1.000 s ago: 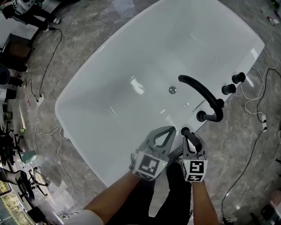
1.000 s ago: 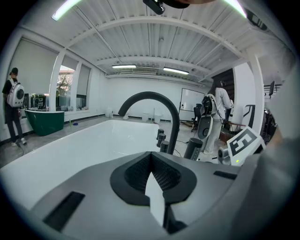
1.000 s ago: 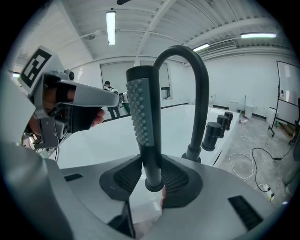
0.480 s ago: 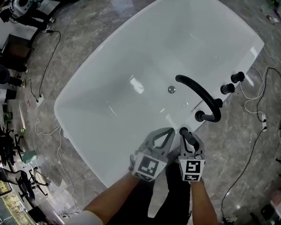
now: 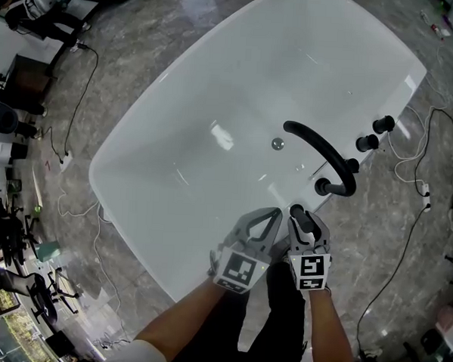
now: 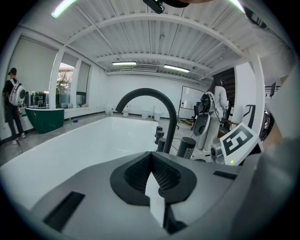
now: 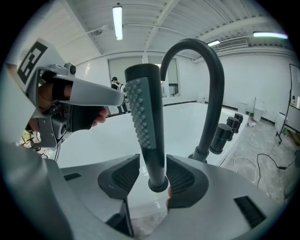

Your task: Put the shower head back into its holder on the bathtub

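The dark grey shower head (image 7: 145,122) stands upright on the white bathtub's near rim (image 5: 206,285), its nozzle face turned left in the right gripper view. My right gripper (image 7: 153,176) straddles its lower stem. The jaws are opening, and a thin gap shows on each side between pad and stem. In the head view the shower head (image 5: 297,214) pokes up between the right gripper's (image 5: 304,218) fingers. My left gripper (image 5: 274,211) hovers just to its left, shut with nothing in it, and its tips (image 6: 151,159) meet.
A black arched faucet spout (image 5: 319,143) rises from the rim just beyond the shower head. Two black knobs (image 5: 386,124) (image 5: 367,142) stand further along. The drain (image 5: 278,144) sits in the tub floor. Cables (image 5: 419,186) trail over the marble floor at the right.
The right gripper's jaws look slightly wider around the shower head. Both hands stay where they were.
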`<state>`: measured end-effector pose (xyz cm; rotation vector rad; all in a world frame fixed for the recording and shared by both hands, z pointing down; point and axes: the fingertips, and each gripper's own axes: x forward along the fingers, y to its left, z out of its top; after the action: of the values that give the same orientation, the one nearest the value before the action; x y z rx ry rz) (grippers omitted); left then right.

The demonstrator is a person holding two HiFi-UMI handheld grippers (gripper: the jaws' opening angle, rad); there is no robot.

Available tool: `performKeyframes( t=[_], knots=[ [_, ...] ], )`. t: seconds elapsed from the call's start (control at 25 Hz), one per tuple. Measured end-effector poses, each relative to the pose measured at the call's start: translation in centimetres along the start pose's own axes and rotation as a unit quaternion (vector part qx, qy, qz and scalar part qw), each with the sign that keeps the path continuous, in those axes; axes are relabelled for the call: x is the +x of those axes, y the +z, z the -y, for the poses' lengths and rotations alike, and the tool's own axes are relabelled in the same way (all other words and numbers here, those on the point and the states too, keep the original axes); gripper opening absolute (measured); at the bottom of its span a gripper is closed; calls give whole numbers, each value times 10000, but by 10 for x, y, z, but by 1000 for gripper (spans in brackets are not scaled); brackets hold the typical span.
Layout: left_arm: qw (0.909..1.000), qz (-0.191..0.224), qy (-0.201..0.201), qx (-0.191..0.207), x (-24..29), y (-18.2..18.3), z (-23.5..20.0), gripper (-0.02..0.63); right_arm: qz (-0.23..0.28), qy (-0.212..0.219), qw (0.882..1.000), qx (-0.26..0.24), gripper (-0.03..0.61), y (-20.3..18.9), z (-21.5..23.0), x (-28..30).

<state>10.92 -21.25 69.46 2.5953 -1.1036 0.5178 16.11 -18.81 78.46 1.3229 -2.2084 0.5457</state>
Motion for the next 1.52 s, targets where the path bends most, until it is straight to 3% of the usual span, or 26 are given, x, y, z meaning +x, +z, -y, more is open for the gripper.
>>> performKeyframes(
  t=[0.16, 0.52, 0.64, 0.76, 0.96, 1.12, 1.24, 1.32, 1.52],
  knots=[
    [10000, -19, -57, 8, 2, 1, 3, 5, -21, 32, 10000, 36, 192, 2, 0, -4],
    [9998, -155, -134, 16, -11, 4, 10, 5, -129, -276, 9979, 577, 198, -8, 8, -62],
    [9996, -141, -252, 39, -30, 25, 21, 5, 283, -383, 9958, 779, 195, 30, 1, -100],
    [9990, -96, -440, 20, -54, 63, 43, 5, 801, -426, 9921, 863, 139, 91, -11, -136],
    [9975, 91, -698, -18, -89, 135, 70, 5, 1603, -437, 9825, 846, 106, 191, -25, -190],
    [9965, 187, -807, -98, -122, 184, 81, 5, 1904, -534, 9770, 795, 74, 239, -46, -234],
    [9946, 297, -988, -127, -135, 213, 89, 5, 2073, -739, 9725, 760, 40, 261, -46, -256],
    [9934, 329, -1088, -159, -143, 213, 102, 5, 2103, -805, 9717, 708, 15, 255, -49, -267],
    [9913, 349, -1263, -118, -163, 228, 124, 5, 2120, -1043, 9694, 663, 14, 262, -58, -297]
  ],
)
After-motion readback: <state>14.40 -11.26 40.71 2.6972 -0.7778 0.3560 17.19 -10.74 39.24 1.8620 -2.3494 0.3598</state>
